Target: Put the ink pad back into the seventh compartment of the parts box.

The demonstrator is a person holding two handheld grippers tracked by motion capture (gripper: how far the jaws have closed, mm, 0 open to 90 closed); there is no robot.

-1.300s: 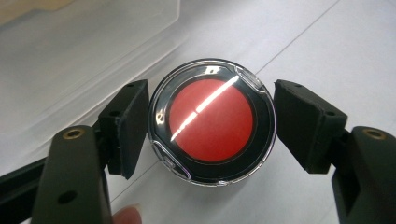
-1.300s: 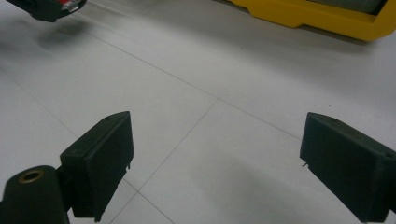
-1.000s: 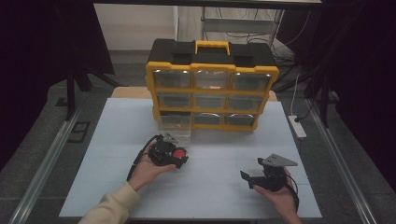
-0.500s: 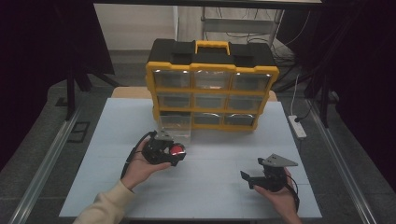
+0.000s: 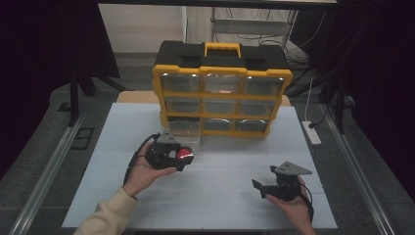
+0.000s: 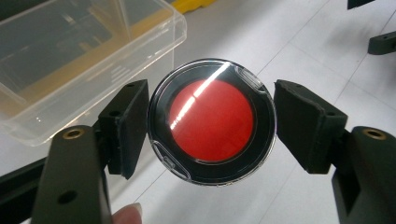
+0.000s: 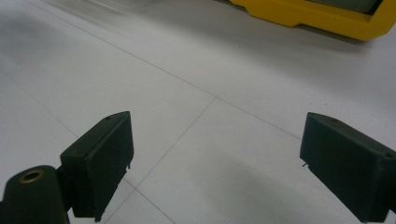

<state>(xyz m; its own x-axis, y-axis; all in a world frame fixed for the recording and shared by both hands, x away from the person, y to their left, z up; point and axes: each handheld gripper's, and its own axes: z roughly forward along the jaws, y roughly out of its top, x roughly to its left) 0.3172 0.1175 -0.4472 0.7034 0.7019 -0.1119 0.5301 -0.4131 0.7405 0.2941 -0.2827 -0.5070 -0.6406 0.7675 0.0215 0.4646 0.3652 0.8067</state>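
Held the round red-centred case [image 6: 212, 122] by its rim in the left gripper [image 5: 182, 157], lifted off the table [image 5: 220, 196], at 5 o'clock of the pulled-out clear drawer [image 5: 182, 128], probably its origin or destination; kept the right gripper [image 5: 263, 188] wide open, empty, waiting

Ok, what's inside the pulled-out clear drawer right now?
The clear drawer looks bare: through its walls only the yellow organizer shows. Its near corner is hidden behind the left gripper, which holds the round red-centred case.
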